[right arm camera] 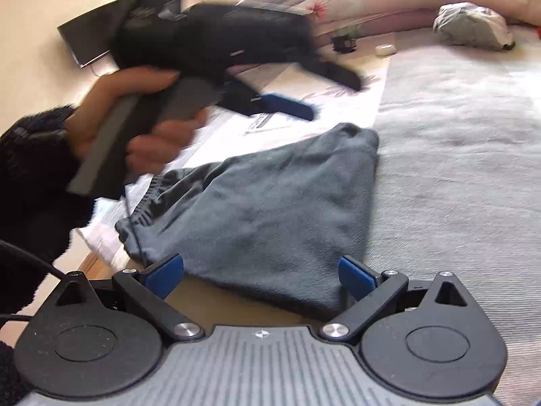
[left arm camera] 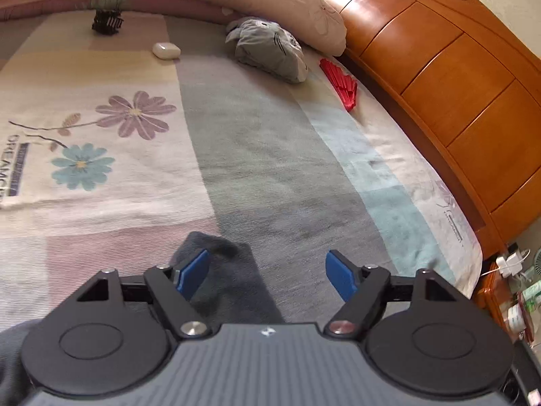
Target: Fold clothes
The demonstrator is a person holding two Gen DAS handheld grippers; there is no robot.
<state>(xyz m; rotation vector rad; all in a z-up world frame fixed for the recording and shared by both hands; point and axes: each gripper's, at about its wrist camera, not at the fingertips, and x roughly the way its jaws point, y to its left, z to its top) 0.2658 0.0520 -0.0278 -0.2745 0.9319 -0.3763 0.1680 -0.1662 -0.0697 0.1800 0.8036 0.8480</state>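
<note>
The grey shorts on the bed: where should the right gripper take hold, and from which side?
Probably the near fabric corner of the grey shorts between the open right gripper fingers, coming straight in from the bed's edge. That corner overhangs the edge, so a finger could slide beneath it.

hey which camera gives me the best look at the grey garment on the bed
The right wrist view. The grey garment fills its middle, showing the gathered waistband at left and the folded corner at top. The left wrist view catches only a dark strip of it between the open left tongs, the rest hidden beneath the tool.
</note>
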